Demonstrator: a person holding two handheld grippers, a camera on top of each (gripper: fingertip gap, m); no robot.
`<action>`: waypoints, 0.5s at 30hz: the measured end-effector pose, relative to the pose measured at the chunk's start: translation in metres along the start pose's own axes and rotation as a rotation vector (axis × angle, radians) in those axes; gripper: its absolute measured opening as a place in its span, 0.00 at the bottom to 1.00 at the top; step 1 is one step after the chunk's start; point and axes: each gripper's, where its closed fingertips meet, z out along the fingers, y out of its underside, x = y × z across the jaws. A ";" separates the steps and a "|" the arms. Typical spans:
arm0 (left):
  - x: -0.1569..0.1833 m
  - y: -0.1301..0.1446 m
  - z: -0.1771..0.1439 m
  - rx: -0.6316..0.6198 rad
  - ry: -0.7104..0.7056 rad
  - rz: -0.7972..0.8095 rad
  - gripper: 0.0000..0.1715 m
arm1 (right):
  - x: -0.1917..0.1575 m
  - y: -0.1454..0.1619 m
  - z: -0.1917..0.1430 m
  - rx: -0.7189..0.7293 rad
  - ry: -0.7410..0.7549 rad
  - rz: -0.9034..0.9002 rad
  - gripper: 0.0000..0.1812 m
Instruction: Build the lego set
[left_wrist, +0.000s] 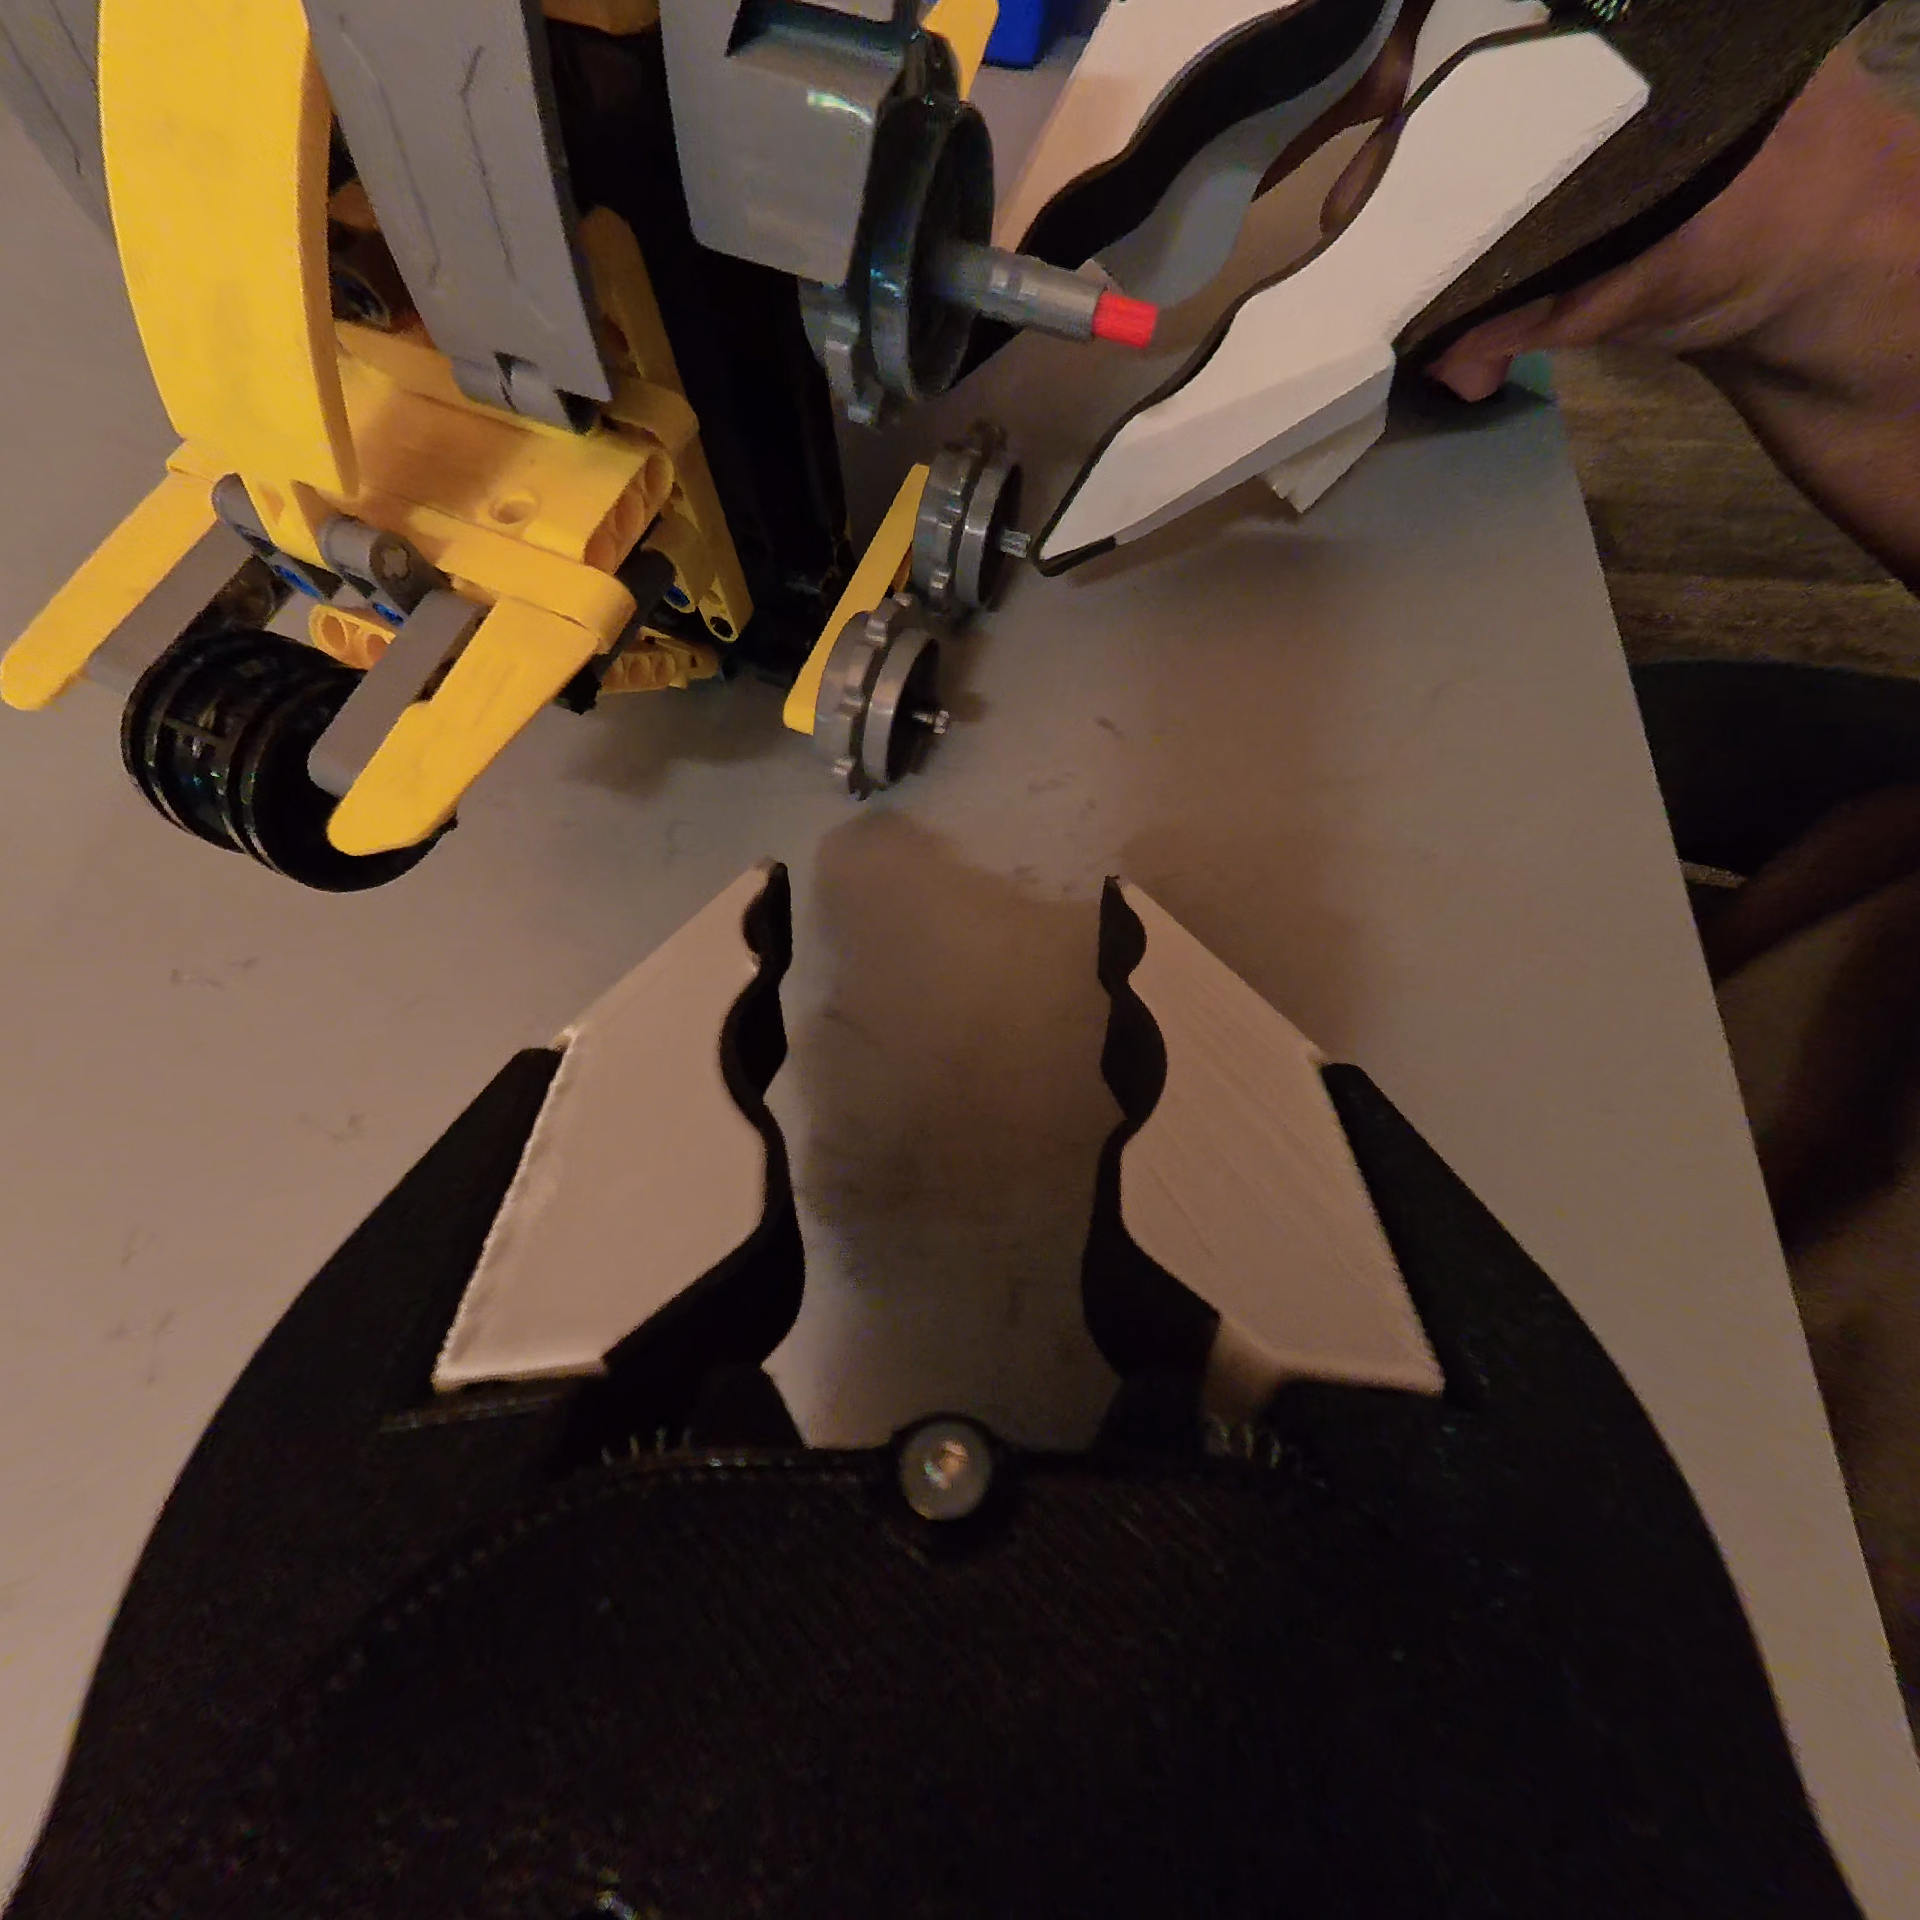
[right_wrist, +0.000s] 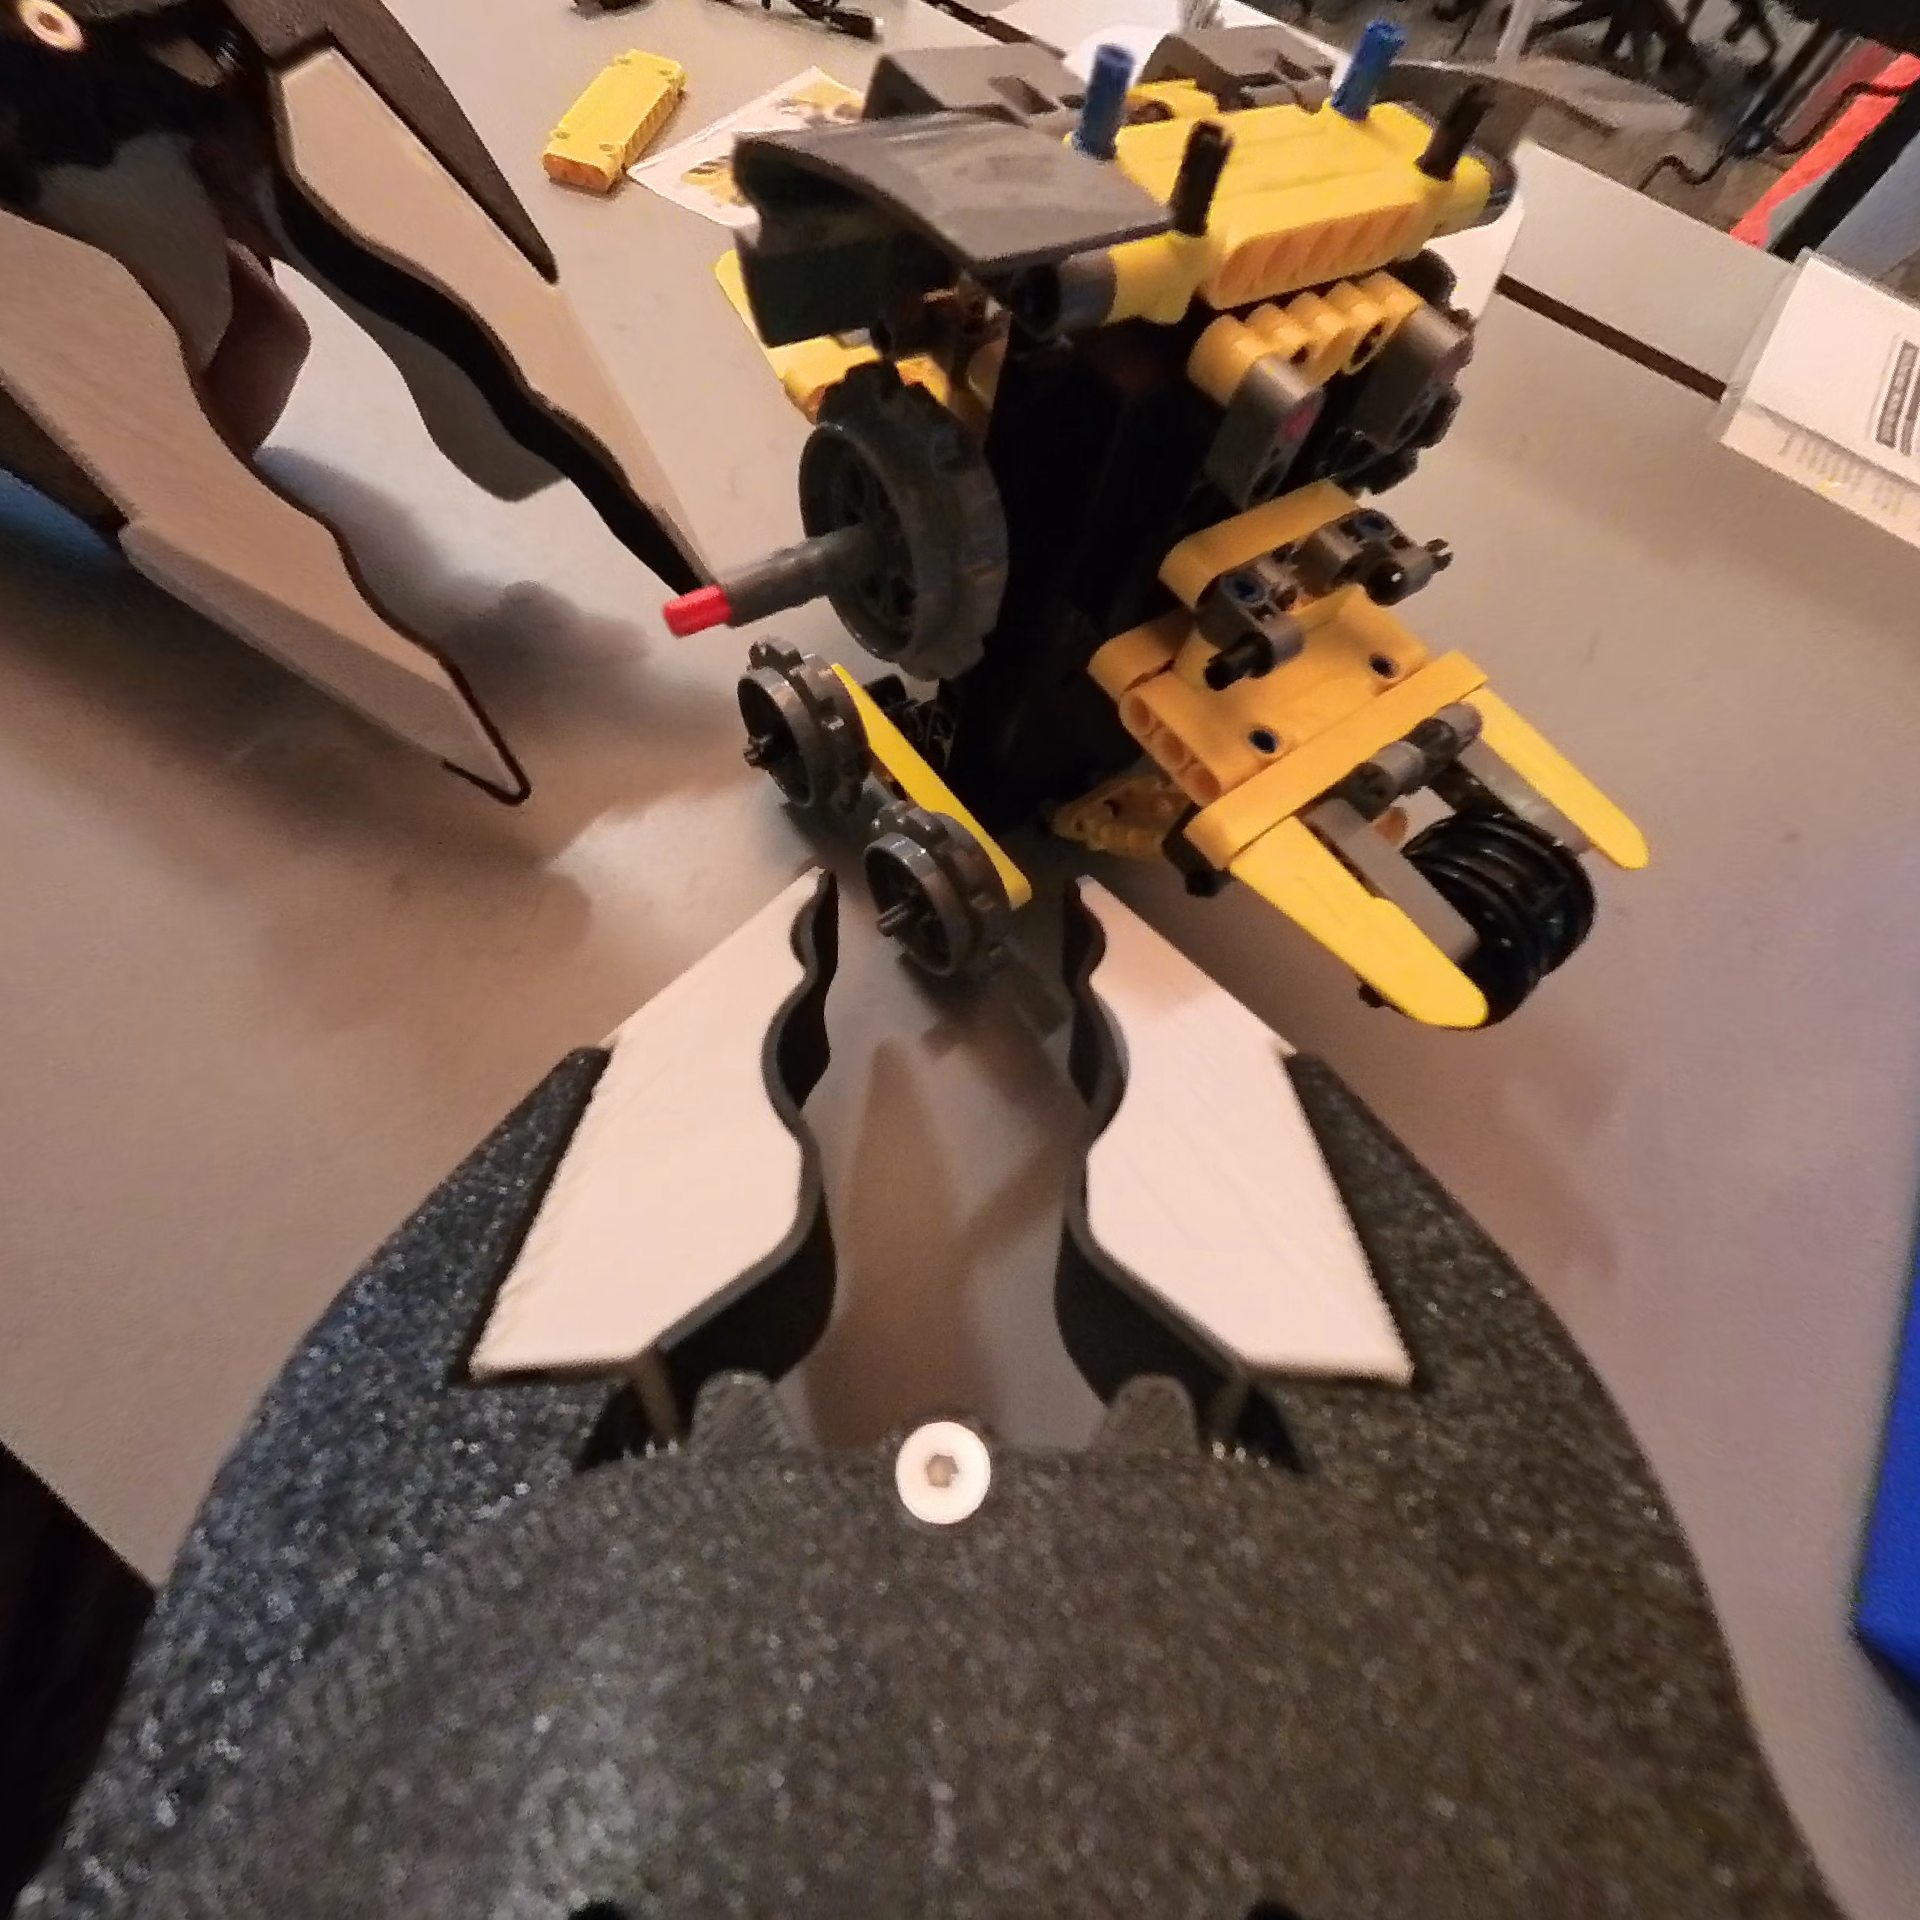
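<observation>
A yellow, grey and black brick-built vehicle model (left_wrist: 499, 499) stands on end on the grey table (left_wrist: 1299, 831); it also shows in the right wrist view (right_wrist: 1247, 644). A grey axle with a red tip (left_wrist: 1127, 317) (right_wrist: 694, 609) sticks out of its large wheel (right_wrist: 904, 561). Two small grey toothed wheels (left_wrist: 966, 535) (left_wrist: 873, 707) sit below. My left gripper (left_wrist: 943, 883) is open and empty over bare table, short of the model. My right gripper (right_wrist: 956, 888) is open and empty, with the lower small wheel (right_wrist: 930, 899) just beyond its fingertips. Each gripper shows in the other's view (left_wrist: 1034, 405) (right_wrist: 601, 688).
A hand (left_wrist: 1662, 281) holds the right gripper. The table's right edge (left_wrist: 1621, 623) is close. Farther back lie a loose yellow brick part (right_wrist: 613, 120) and a paper leaflet (right_wrist: 758, 125). A white labelled box (right_wrist: 1849, 384) and a blue object (right_wrist: 1891, 1507) are at the right. My left tips are about 30 cm from the blue object (right_wrist: 1891, 1507), my right tips only 20 cm.
</observation>
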 end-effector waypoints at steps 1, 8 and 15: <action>0.000 0.000 0.000 -0.004 0.006 -0.010 0.33 | 0.000 0.000 0.000 0.003 -0.007 0.008 0.24; -0.001 0.000 0.000 0.003 0.054 -0.073 0.35 | 0.004 -0.003 0.003 0.011 -0.022 0.034 0.24; 0.001 -0.001 -0.002 0.011 0.082 -0.087 0.36 | 0.005 -0.003 0.004 0.007 -0.024 0.042 0.24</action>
